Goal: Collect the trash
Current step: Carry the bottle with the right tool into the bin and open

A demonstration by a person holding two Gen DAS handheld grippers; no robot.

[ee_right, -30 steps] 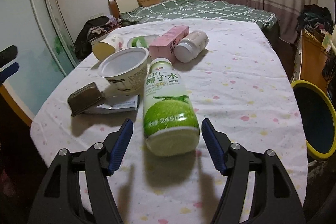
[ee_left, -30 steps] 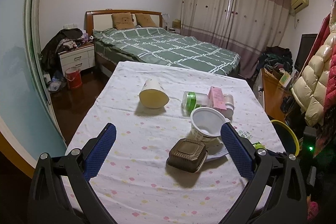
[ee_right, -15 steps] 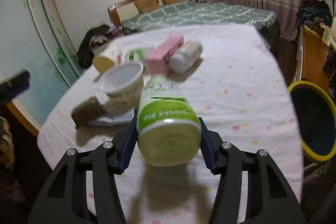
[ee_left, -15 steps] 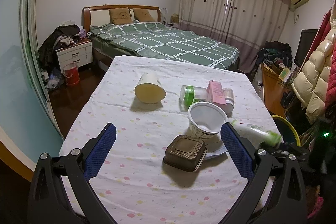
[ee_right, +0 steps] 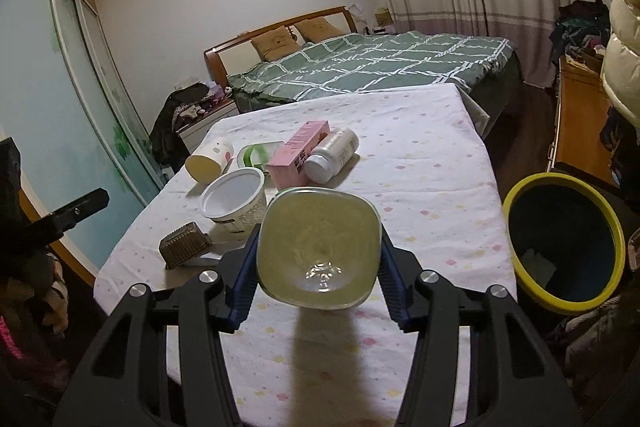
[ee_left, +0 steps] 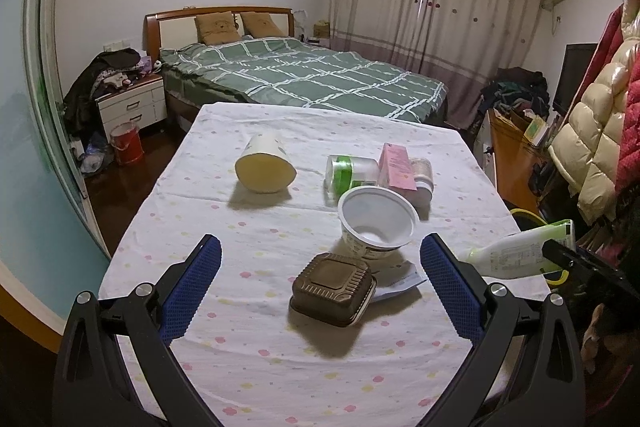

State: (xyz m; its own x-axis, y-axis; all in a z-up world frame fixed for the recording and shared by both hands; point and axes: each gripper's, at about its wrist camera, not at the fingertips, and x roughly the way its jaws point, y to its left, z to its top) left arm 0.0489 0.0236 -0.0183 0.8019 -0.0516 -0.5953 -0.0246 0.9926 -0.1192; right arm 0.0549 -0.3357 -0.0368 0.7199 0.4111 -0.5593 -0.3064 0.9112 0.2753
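— Green-labelled bottle [ee_right: 318,253] clenched in your right gripper [ee_right: 318,267], lifted off the bench [ee_right: 432,187], yellow-rimmed bin [ee_right: 562,245] just beside.

— And the rest?

— Your left gripper [ee_left: 320,291] hangs released; cups, box and brown container [ee_left: 334,289] lie uncollected.

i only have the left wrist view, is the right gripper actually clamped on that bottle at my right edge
Observer: Yes. In the right wrist view both blue pads of the right gripper press the sides of the green bottle, base toward the camera.
Operator: is there room in the bin, i only see a sliver of yellow rim
Observer: The yellow-rimmed bin stands open beside the table's right edge, with only a flat scrap visible at the bottom.
Operator: is the bottle over the bin
Observer: No, the view still looks across the tablecloth; the bin lies to the right.
Operator: and my left gripper
Observer: The left gripper is open, holding nothing.
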